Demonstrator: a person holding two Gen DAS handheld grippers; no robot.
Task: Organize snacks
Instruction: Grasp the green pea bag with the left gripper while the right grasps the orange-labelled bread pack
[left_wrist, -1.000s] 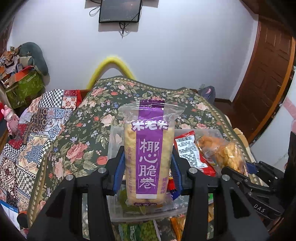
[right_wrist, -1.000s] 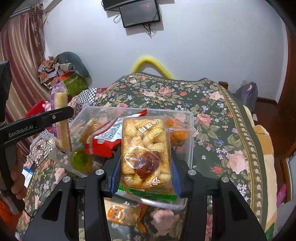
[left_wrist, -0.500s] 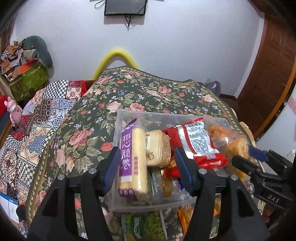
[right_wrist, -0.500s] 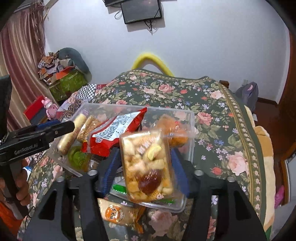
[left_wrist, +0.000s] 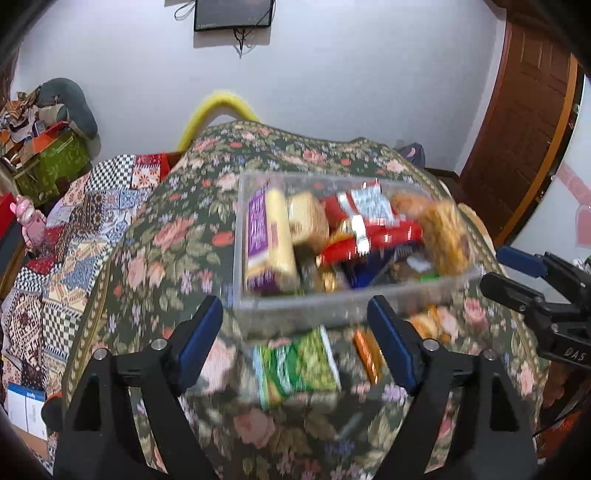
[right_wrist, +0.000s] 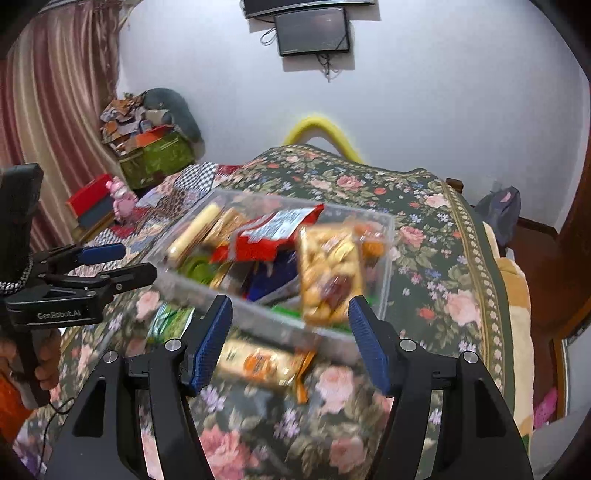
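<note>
A clear plastic bin (left_wrist: 332, 299) (right_wrist: 384, 251) on the floral bedspread holds several snacks. The purple-and-yellow roll pack (left_wrist: 267, 240) lies at the bin's left; the clear pack of puffed snacks with a date (right_wrist: 330, 273) leans at its right front. A red packet (left_wrist: 369, 229) (right_wrist: 273, 236) lies across the middle. My left gripper (left_wrist: 295, 339) is open and empty just before the bin. My right gripper (right_wrist: 290, 339) is open and empty too. A green packet (left_wrist: 295, 365) (right_wrist: 168, 321) and an orange-printed packet (right_wrist: 258, 363) (left_wrist: 367, 356) lie on the bedspread before the bin.
The floral bedspread (left_wrist: 166, 258) (right_wrist: 436, 266) covers the bed; a patchwork quilt (left_wrist: 74, 229) lies to the left. Boxes and clutter (right_wrist: 147, 147) stand by the wall at left. A wooden door (left_wrist: 524, 129) is at right. Each gripper shows in the other's view (left_wrist: 543, 295) (right_wrist: 85, 273).
Both grippers opened and let their packs drop into the bin: the left released the purple roll pack, the right the puffed snack pack. Both then pulled back toward me.
</note>
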